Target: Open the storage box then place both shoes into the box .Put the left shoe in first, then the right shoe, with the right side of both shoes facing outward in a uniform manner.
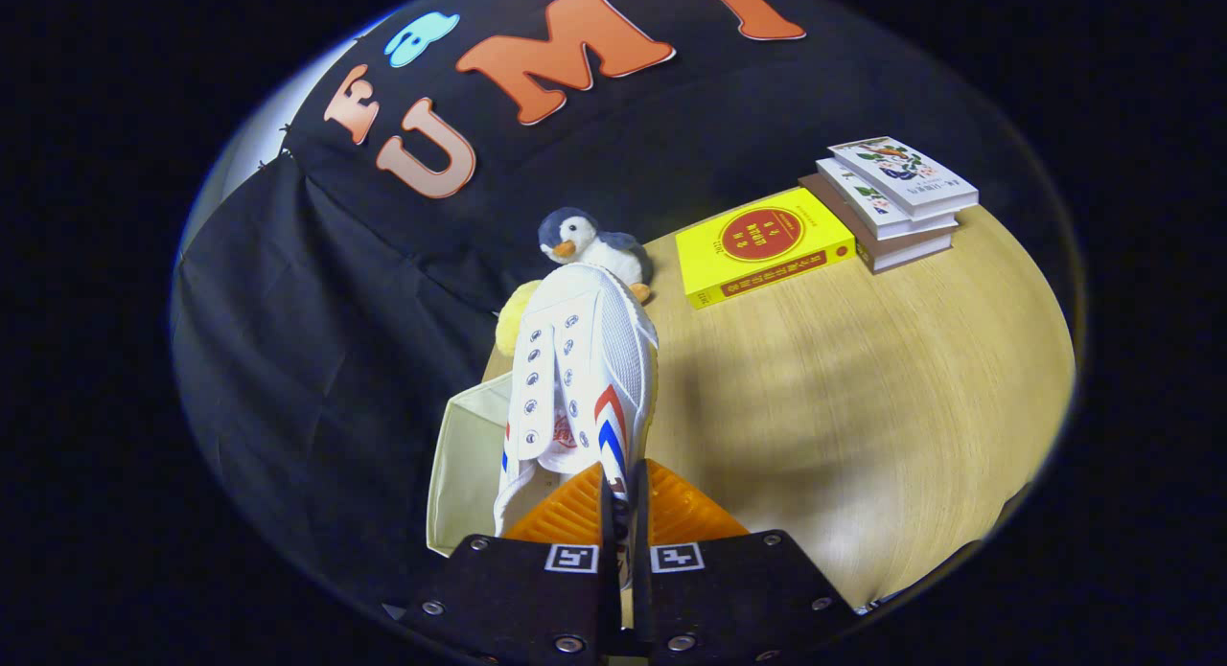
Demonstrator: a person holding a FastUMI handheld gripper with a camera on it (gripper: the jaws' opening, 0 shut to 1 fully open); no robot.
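Orange ribbed fingers of the hand-held gripper are pressed close together on the side wall of a white canvas sneaker, near its heel opening, so the jaws stand narrow with only the thin shoe wall between them. The sneaker stretches straight ahead from the fingertips, toe pointing away, its lace flaps with metal eyelets open and unlaced, and red and blue chevron stripes show on its side just above the right finger. Below and to the left of the held shoe, beside the left finger, sits a pale cream fabric storage box; a flat panel and edge of it show, and the shoe hides the rest, so whether the shoe touches the box cannot be told. Everything rests on or hangs over a round light wooden table, whose bare top spreads out to the right of the fingers. Beyond the sneaker's toe stands a small plush penguin with a dark blue head, white belly and orange beak, and a soft yellow object peeks out just left of the toe. Farther ahead and to the right lies a bright yellow book with a red circle on its cover, and just beyond it a short stack of white-covered books.
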